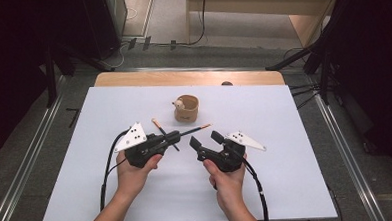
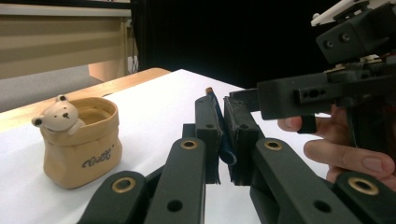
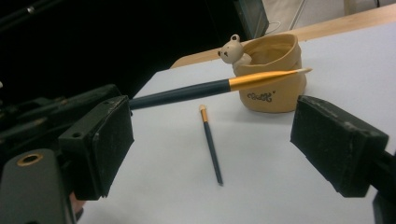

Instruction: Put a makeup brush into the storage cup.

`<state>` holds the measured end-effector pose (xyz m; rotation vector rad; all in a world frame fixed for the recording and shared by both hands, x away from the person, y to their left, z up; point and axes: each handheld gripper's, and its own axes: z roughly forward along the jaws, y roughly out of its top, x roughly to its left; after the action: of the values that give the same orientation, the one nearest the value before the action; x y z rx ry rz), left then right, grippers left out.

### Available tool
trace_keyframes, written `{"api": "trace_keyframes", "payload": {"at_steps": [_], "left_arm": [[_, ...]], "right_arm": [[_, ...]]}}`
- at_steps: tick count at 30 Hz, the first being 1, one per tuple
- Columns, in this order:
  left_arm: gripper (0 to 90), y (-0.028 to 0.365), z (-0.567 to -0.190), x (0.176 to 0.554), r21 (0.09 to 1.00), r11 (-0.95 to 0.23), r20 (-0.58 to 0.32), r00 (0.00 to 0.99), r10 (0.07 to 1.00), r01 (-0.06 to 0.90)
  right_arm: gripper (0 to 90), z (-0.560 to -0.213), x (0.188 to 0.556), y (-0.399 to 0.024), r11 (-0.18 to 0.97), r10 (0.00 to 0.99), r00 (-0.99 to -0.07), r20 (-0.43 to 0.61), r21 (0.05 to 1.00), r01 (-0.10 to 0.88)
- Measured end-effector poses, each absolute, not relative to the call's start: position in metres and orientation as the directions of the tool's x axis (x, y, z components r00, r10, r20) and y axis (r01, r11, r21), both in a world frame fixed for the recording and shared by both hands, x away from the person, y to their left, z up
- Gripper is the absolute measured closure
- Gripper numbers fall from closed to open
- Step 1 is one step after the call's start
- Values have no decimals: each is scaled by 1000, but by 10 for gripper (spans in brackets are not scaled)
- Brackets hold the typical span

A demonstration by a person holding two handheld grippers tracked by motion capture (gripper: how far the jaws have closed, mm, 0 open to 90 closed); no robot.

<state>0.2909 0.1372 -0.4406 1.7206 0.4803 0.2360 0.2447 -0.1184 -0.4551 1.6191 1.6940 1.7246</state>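
The left hand-held gripper (image 1: 176,137) holds one pen (image 1: 192,130) tight above the bench (image 1: 287,186), the right hand-held gripper (image 1: 206,140) is wide and empty, and both pens are not yet in the cup (image 1: 186,109); the other pen (image 3: 211,143) lies flat near it.

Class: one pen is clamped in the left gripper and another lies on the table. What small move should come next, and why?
Probably carry the held pen toward the bear pot and tip it in: the left gripper clamps it, the pot stands open just beyond, and the right gripper holds nothing.
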Motion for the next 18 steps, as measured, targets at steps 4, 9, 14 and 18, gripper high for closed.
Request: {"api": "trace_keyframes", "payload": {"at_steps": [4, 9, 14, 18], "left_arm": [[856, 134, -443, 288, 974, -140, -100, 893, 439, 178], [856, 128, -446, 285, 976, -137, -98, 897, 431, 172], [856, 125, -448, 283, 975, -146, -91, 900, 426, 168], [856, 121, -450, 280, 975, -155, -81, 905, 417, 159]], "right_arm": [[163, -458, 246, -119, -363, 745, -330, 580, 767, 530], [210, -460, 249, -122, -417, 716, -297, 632, 728, 544], [241, -463, 251, -124, -450, 694, -273, 666, 698, 557], [275, -466, 253, -127, -486, 662, -252, 706, 660, 573]]}}
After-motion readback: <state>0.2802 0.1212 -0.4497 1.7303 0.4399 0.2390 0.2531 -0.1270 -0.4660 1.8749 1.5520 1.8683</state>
